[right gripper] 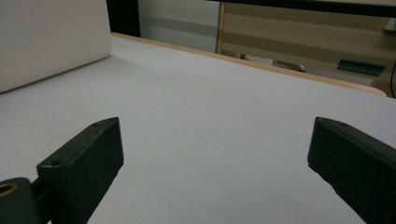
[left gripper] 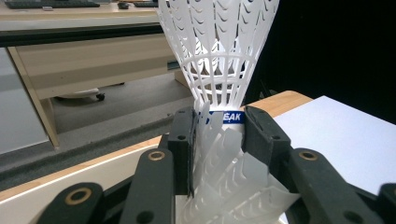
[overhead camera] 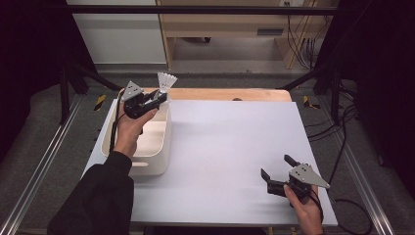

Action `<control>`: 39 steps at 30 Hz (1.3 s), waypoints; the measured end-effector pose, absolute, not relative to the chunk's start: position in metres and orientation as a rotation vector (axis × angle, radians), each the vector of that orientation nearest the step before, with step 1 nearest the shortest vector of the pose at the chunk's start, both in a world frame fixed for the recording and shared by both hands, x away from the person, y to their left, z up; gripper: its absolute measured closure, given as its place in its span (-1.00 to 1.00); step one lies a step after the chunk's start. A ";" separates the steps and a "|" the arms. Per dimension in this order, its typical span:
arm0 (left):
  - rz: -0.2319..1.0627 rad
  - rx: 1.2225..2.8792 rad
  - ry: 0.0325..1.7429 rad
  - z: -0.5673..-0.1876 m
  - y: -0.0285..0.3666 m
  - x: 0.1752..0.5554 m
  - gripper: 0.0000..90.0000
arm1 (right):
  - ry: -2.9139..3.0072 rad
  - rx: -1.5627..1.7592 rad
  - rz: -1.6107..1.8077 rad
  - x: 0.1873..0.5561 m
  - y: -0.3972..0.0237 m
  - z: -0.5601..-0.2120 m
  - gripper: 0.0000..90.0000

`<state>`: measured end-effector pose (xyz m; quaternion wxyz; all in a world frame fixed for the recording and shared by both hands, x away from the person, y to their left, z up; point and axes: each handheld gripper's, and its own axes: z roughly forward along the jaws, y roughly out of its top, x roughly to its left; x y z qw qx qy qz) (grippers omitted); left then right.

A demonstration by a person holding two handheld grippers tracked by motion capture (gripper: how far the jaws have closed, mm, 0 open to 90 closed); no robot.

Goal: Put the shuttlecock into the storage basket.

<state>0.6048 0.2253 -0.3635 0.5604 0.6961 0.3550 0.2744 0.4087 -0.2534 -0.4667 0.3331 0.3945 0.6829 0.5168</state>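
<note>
A white plastic shuttlecock [overhead camera: 167, 81] sticks up from my left gripper [overhead camera: 161, 98], which a hand holds above the far end of a white bin [overhead camera: 155, 161]. In the left gripper view the jaws are shut on the shuttlecock's base [left gripper: 227, 116], which has a blue band, and its skirt [left gripper: 217, 42] fans upward. More white skirt plastic [left gripper: 229, 186] lies between the jaws nearer the camera. My right gripper [overhead camera: 275, 165] rests low over the white sheet at the front right, open, with nothing between its fingers [right gripper: 81, 163].
The white sheet [overhead camera: 230, 147] covers a wooden table [overhead camera: 220, 93] whose far edge shows. The bin's wall [right gripper: 46, 37] appears at the upper left of the right gripper view. Metal rails run along both sides of the table. Desks and cables stand beyond.
</note>
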 end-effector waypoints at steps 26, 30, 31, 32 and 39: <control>0.621 1.706 0.879 -0.372 0.224 0.609 0.44 | 1.811 1.036 1.357 0.409 -0.252 -0.467 -0.90; 0.621 1.708 0.878 -0.372 0.224 0.609 0.44 | 1.808 1.036 1.356 0.409 -0.252 -0.467 -0.90; 0.621 1.708 0.879 -0.372 0.224 0.609 0.44 | 1.806 1.032 1.357 0.409 -0.252 -0.467 -0.90; 0.621 1.709 0.880 -0.373 0.224 0.610 0.44 | 1.803 1.031 1.356 0.409 -0.252 -0.467 -0.90; 0.629 1.708 0.894 -0.374 0.225 0.610 0.44 | 1.809 1.036 1.356 0.409 -0.251 -0.467 -0.90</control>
